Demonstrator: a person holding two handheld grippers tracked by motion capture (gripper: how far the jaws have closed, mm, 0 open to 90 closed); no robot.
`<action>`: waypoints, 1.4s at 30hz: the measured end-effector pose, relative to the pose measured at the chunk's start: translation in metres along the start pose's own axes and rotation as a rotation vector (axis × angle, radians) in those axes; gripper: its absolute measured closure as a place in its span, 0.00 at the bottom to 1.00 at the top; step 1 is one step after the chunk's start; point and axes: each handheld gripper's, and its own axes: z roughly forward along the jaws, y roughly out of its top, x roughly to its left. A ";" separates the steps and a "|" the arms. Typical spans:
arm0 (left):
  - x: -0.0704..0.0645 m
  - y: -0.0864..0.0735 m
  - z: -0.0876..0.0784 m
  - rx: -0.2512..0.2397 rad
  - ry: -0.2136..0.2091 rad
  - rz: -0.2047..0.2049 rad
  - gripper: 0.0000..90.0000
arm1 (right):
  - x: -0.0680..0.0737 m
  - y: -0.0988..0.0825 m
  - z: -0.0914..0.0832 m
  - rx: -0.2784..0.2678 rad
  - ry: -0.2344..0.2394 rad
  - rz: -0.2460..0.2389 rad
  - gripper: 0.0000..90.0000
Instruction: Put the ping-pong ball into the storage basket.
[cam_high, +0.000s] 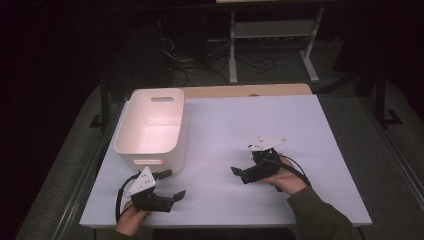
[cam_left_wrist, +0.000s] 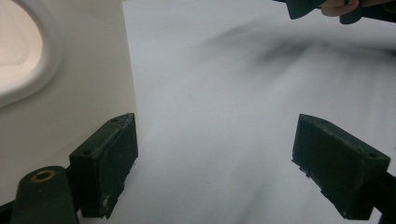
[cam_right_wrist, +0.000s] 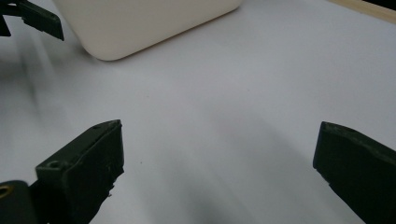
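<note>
So we've got the white bin (cam_high: 152, 127) sitting empty and open side up, and our left gripper (cam_high: 169, 184) hovers just beside its near wall with the jaws spread wide and nothing in them. Further right of the bin, well apart from it, our right gripper (cam_high: 239, 172) hangs low over the white table (cam_high: 250, 120), jaws also apart and empty, pointing back toward the bin. Looks like both are just parked ready, since there's nothing out to grab.

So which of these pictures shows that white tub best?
The high view: the whole white tub shows there, open top, handle slots, nothing inside, on the table. The left gripper view catches just part of one wall and a handle slot; the right gripper view shows just its lower corner.
</note>
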 end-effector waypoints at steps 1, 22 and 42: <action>0.000 0.000 0.000 -0.001 0.001 -0.001 0.16 | 0.000 -0.001 -0.001 0.000 -0.004 0.002 0.02; 0.000 0.000 0.000 0.002 0.000 0.003 0.16 | -0.007 -0.048 -0.040 -0.037 -0.097 0.061 0.02; 0.000 0.000 0.000 0.004 -0.001 0.005 0.16 | -0.022 -0.076 -0.067 -0.070 -0.179 0.126 0.02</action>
